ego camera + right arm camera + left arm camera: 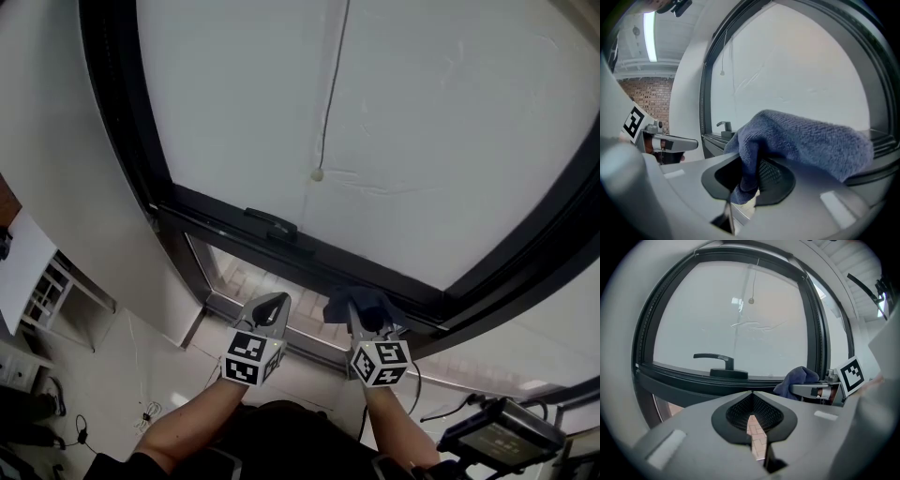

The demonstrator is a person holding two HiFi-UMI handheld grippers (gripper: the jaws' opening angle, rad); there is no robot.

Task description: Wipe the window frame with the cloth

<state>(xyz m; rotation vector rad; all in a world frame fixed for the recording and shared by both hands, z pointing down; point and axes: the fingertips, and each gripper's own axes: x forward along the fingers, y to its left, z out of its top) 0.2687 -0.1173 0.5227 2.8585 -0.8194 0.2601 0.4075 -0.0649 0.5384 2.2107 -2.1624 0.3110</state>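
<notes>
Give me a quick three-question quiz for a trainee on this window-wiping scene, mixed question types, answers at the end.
1. True or false: the right gripper is shut on the cloth.
2. Fill in: a thin ____ hangs in front of the pane, ending in a small bead.
3. Where is the window handle? A: on the bottom rail of the window frame, left of the cloth. B: on the top rail. C: on the floor.
Key: 1 true. 2 cord. 3 A.

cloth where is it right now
The cloth is clamped in the right gripper, right of centre in the head view, held at the lower bar of the window frame, to the right of the window handle.
</notes>
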